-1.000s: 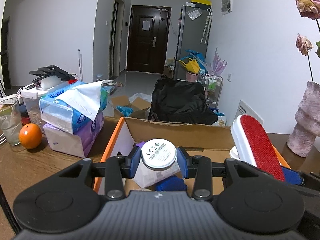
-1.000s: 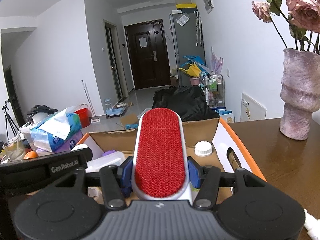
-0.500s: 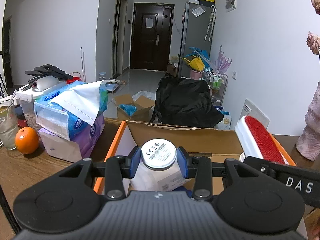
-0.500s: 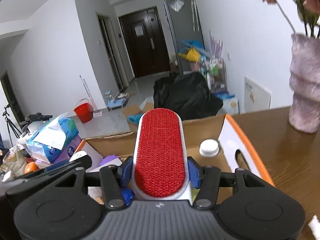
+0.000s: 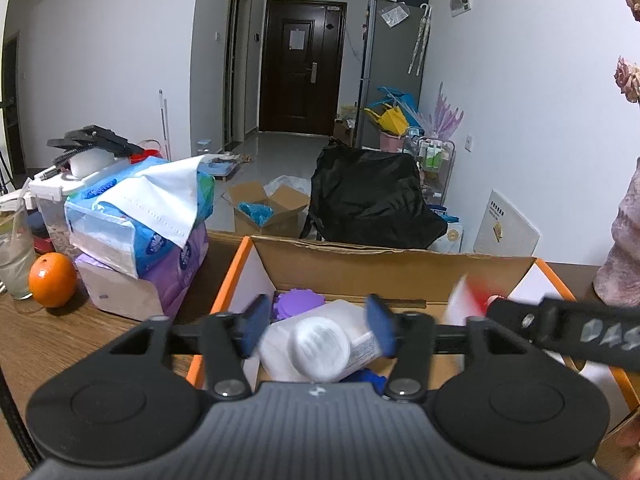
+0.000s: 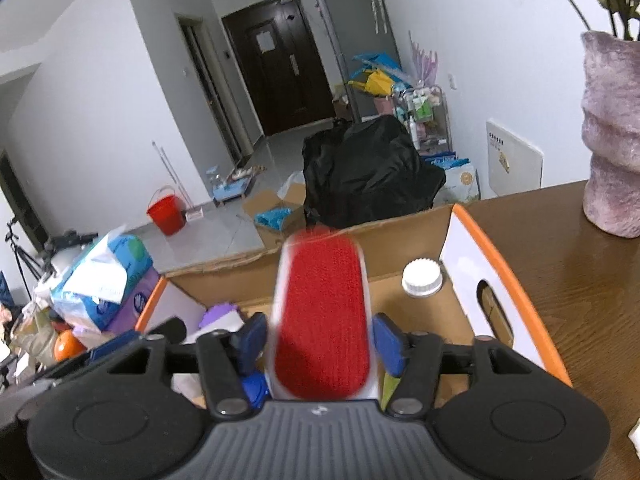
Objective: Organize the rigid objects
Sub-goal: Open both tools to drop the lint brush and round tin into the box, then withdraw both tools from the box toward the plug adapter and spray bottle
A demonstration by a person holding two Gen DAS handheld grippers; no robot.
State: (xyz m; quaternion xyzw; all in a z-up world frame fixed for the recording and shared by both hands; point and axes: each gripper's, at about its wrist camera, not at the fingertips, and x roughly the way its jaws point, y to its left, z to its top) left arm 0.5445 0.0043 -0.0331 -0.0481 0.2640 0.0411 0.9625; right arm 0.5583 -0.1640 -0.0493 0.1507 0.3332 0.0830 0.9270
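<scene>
Oblong red-bristled lint brush [image 6: 322, 316] blurs above corrugated cardboard box [image 6: 404, 228].

At about three o'clock, the blurred black right gripper body [image 5: 568, 330] bears pale letters reading "DAS"; nothing else is legible.

The open top of the cardboard box [image 6: 464, 236] gives you room to pass, but its floor looks crowded (blur hides detail). Stacked tissue packs [image 5: 136, 220] block your left; a pink vase [image 6: 612, 136] stands on the table to your right.
</scene>
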